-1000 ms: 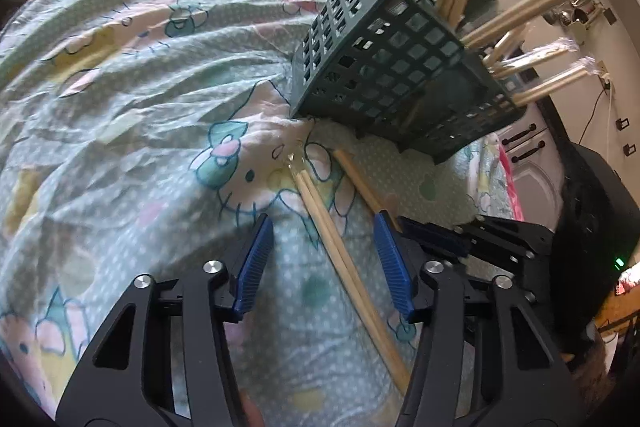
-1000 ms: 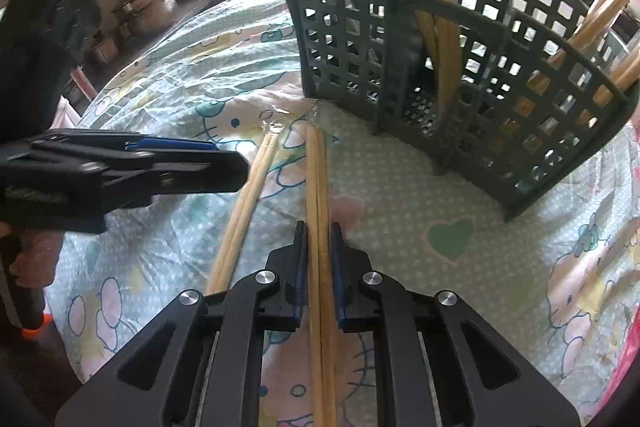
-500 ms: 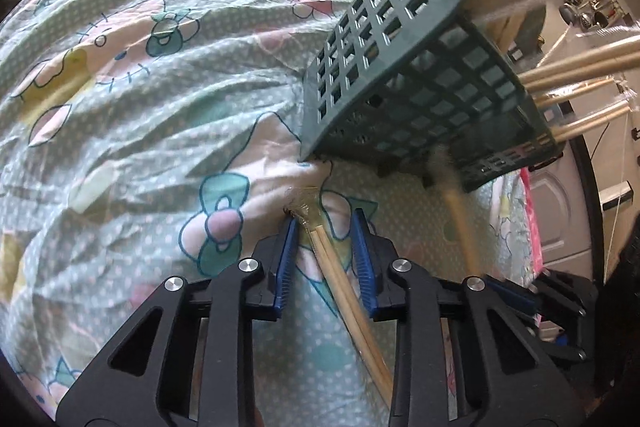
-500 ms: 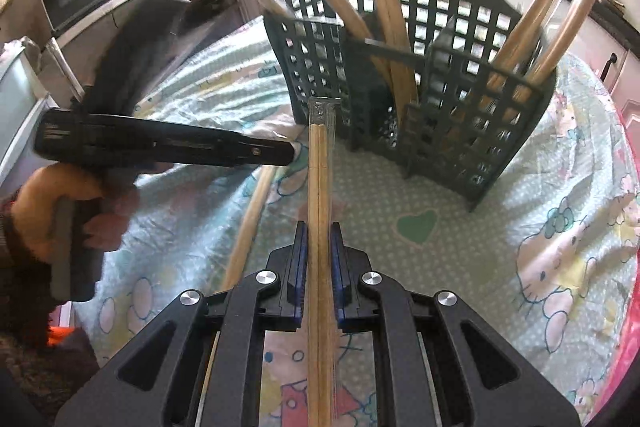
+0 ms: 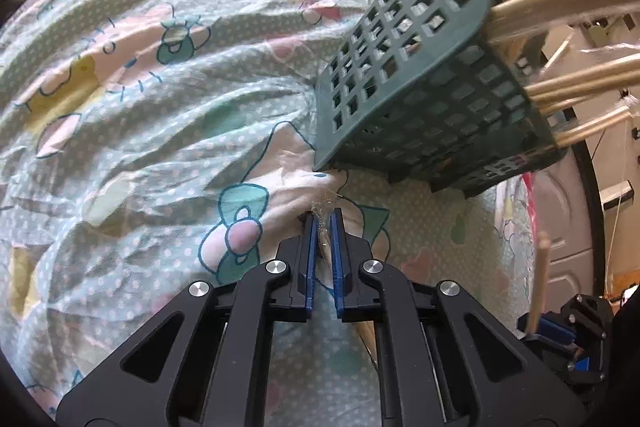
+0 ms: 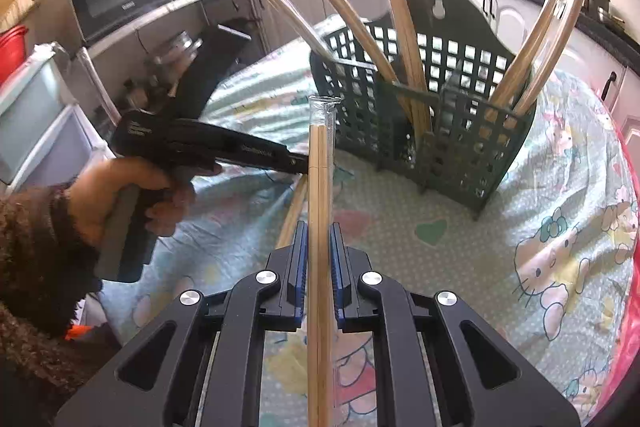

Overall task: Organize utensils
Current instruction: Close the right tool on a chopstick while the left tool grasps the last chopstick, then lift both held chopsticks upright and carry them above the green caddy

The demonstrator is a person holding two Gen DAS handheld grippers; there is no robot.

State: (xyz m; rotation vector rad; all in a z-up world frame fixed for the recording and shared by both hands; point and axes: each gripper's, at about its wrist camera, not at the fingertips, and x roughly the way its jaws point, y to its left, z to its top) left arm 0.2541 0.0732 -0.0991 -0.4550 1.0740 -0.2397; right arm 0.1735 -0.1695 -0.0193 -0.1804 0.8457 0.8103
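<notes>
Surface: a table (image 6: 568, 227) fully covered by a wrinkled pale green dotted cloth (image 5: 140, 107) printed with cartoon cats. A dark green lattice utensil basket (image 6: 460, 131) stands directly on the cloth. One wrapped chopstick pair (image 6: 294, 207) lies on the cloth just before the basket.

A plastic-wrapped pair of wooden chopsticks (image 6: 319, 227) is raised off the cartoon-print tablecloth (image 6: 560, 207), pointing at the dark green lattice utensil basket (image 6: 460, 131), where more wrapped pairs lean; another pair (image 6: 292, 211) lies flat alongside
</notes>
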